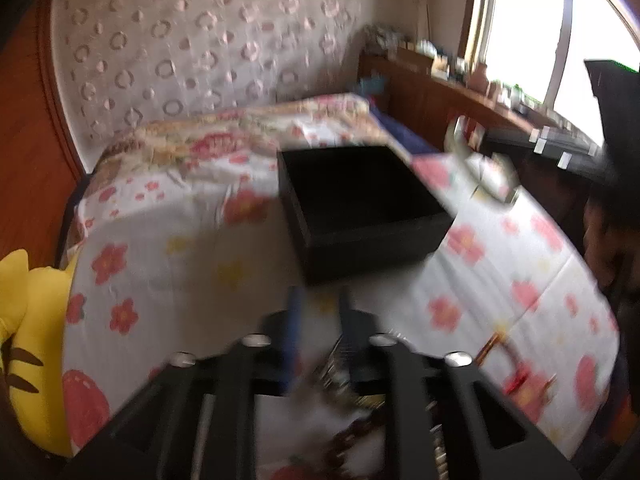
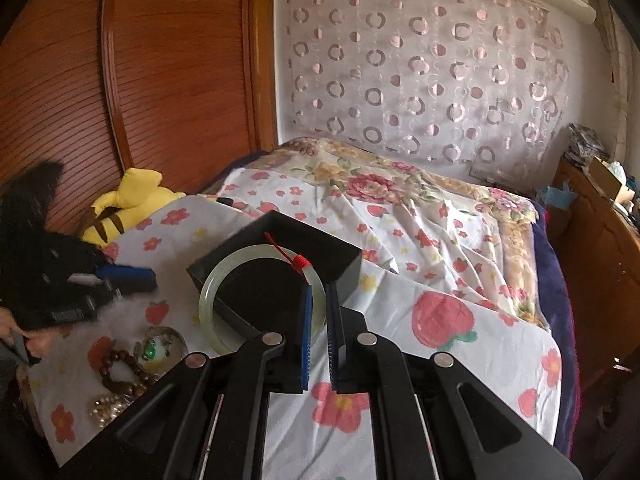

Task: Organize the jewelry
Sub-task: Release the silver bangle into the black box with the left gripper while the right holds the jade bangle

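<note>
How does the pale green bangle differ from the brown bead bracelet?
The bangle is one smooth, pale green ring with a red cord; the bead bracelet is made of many dark brown beads. The bangle is held by the right gripper over the black box; the bead bracelet lies on the floral cloth. Both are round.

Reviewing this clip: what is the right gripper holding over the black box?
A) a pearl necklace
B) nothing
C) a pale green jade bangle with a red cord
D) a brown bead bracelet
C: in the right wrist view the right gripper pinches the pale green bangle, red cord attached, above the open black box.
</note>
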The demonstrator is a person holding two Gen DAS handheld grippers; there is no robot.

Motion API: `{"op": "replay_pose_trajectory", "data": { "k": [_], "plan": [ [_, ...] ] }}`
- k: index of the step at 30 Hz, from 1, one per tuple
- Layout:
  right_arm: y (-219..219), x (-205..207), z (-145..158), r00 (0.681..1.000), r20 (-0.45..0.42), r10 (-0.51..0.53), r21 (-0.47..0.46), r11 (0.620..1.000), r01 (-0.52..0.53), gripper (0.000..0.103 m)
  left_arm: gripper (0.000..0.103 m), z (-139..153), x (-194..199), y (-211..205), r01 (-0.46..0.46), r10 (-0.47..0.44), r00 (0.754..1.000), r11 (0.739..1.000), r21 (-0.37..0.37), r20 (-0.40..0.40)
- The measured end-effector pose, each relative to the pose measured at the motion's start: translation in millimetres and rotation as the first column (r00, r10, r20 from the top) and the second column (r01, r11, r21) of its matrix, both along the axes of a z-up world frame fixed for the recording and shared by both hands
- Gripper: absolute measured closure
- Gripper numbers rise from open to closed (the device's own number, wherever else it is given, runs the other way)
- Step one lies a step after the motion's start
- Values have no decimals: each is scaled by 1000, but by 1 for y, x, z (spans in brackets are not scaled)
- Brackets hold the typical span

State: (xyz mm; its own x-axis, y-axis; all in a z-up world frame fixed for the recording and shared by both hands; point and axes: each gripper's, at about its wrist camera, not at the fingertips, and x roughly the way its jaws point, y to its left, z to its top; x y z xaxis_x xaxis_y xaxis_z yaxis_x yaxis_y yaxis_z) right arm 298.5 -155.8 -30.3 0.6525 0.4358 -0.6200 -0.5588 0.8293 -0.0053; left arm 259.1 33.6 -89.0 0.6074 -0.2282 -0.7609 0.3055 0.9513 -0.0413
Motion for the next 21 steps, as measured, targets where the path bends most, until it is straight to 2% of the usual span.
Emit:
{"op": "replay_pose_trajectory", "data": {
  "k": [4,9,11,12,13,16,21],
  "plan": [
    [0,0,-4,1000,-11,1,7,1000,0,95,77,-22,6,-4,63,-59,993,997,36,-107],
    [-2,2,-5,1000,-18,-5,12,1000,5,95,73,-37,11,-19,144,-126,977,984,102,-172],
    [-2,2,-5,1000,-15,-4,14,1000,4,95,75,-36,13,-22,160,-140,974,982,103,-178],
    [-3,2,-4,1000,-13,-3,17,1000,3,95,90,-35,14,-22,164,-145,973,982,98,-181],
    [-4,1,-4,1000,-12,-3,18,1000,3,95,97,-35,15,-22,166,-148,971,982,84,-186],
    [-4,2,-4,1000,-12,-4,16,1000,4,95,99,-30,13,-19,157,-146,975,986,60,-166],
    [-8,4,-5,1000,-22,-19,18,1000,19,95,99,-4,-5,-16,136,-134,988,991,11,-79]
  ]
}}
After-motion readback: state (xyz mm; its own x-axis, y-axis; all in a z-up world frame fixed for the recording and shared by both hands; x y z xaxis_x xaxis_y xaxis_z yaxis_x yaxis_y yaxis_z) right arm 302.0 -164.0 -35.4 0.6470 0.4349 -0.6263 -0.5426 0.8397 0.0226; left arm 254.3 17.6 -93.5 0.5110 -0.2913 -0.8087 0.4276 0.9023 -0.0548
